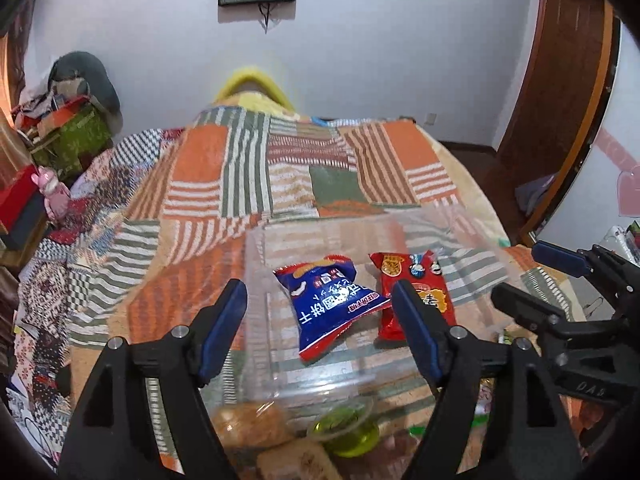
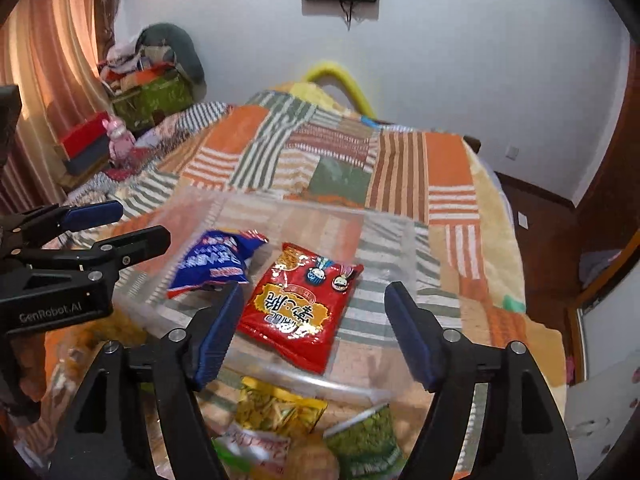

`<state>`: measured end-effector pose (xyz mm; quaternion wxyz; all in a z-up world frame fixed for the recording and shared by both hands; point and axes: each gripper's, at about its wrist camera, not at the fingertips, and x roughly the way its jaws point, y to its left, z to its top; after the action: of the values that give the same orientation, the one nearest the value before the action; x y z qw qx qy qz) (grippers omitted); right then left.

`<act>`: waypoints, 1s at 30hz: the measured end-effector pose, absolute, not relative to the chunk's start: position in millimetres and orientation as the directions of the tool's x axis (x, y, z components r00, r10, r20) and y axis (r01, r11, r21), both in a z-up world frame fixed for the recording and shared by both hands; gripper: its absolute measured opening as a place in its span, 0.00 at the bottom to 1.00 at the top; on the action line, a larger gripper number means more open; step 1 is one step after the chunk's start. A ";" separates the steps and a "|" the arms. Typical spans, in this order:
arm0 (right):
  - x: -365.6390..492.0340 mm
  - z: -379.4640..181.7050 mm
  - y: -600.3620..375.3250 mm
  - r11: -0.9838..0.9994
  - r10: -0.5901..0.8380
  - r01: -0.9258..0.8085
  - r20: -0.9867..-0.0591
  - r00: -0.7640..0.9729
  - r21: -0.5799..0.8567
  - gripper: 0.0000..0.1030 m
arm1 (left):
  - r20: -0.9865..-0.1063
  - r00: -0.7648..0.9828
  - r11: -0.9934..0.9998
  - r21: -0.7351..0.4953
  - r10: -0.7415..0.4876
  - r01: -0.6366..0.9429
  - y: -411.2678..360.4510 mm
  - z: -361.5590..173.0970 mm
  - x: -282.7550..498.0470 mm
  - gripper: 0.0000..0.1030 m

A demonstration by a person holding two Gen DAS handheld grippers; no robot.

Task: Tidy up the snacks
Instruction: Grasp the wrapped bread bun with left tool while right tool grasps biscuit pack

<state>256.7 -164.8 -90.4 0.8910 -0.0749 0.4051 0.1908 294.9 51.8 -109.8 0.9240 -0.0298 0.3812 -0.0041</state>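
Observation:
A clear plastic bin (image 1: 260, 264) (image 2: 400, 236) sits on the patchwork bed cover. Inside lie a blue snack packet (image 1: 328, 312) (image 2: 212, 264) and a red snack packet (image 1: 416, 280) (image 2: 304, 304), side by side. My left gripper (image 1: 320, 300) is open and empty, hovering over the bin's near side above the blue packet. My right gripper (image 2: 314, 300) is open and empty above the red packet. The right gripper shows at the right of the left wrist view (image 1: 532, 276), and the left gripper shows at the left of the right wrist view (image 2: 132, 224).
Loose snacks lie in front of the bin: a green jelly cup (image 1: 346, 432), a biscuit pack (image 1: 248, 424), a yellow-green packet (image 2: 276, 408) and a green packet (image 2: 368, 444). Boxes and clutter (image 1: 68, 132) stand at the bed's far left. A wooden door (image 1: 560, 100) is at right.

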 end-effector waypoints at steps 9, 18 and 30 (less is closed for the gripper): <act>220.6 -62.4 -179.6 0.919 0.294 -0.393 -0.702 0.649 0.022 0.69 | -0.649 0.760 1.000 -0.010 -0.001 -0.007 66.4 -76.7 238.8 0.87; 191.1 -74.8 -202.2 0.929 0.269 -0.368 -0.723 0.637 0.021 0.72 | -0.717 0.695 0.999 0.029 0.048 -0.039 97.1 -108.6 192.5 0.88; 173.8 -137.1 -217.7 0.948 0.254 -0.303 -0.814 0.522 0.102 0.72 | -0.814 0.575 0.992 0.007 0.081 -0.129 138.4 -184.4 168.2 0.88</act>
<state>173.8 -217.7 -137.1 0.8719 -0.0261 0.4622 0.1597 168.2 138.4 -184.4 0.8870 -0.0266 0.4572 0.0593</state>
